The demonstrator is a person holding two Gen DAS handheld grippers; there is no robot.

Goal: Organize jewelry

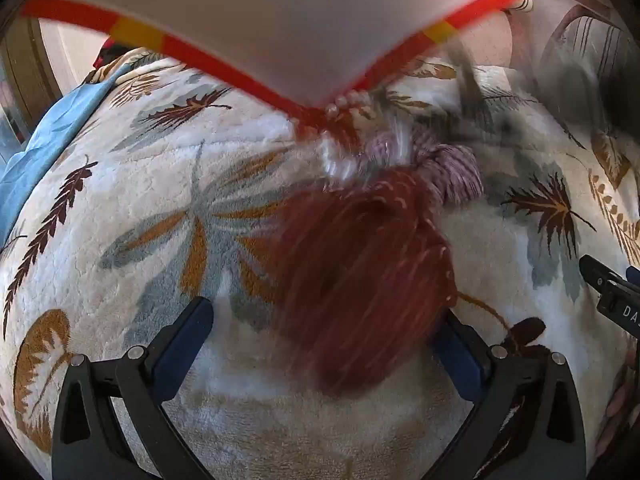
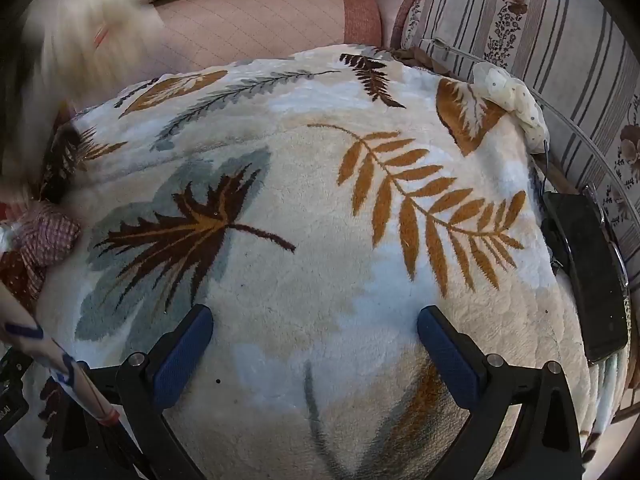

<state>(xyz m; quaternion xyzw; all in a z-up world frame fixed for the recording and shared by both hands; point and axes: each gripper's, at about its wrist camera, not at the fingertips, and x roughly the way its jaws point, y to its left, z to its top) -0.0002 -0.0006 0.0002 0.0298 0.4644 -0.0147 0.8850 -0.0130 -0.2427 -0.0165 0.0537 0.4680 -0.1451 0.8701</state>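
While the leaf-print blanket serves as the reference surface for both views, every position below is given relative to it. A white box with red-and-yellow edging sits at the blanket's far side in the left wrist view, its near corner pointing toward the camera. Just in front of that corner, on the blanket, lies a heap of fabric hair accessories: a dark red dotted scrunchie, heavily motion-blurred, is the largest and nearest item; a pink checked scrunchie lies touching its far right side; a short string of pale beads lies at the box corner. The left gripper is released, jaws spread wide, and the red scrunchie occupies the gap between them, toward the right finger; contact cannot be confirmed because of blur. The item bulges roughly round, with no clear long axis. The right gripper is likewise released and hovers over bare blanket, with the same heap well off to its left edge. A black clip-like object rests at the blanket's right margin, and a pale dotted fabric piece lies near its far right corner. Judgement: the left gripper is the nearer tool, and the heap lies straight ahead of it, so closing on the red scrunchie is the likely step.
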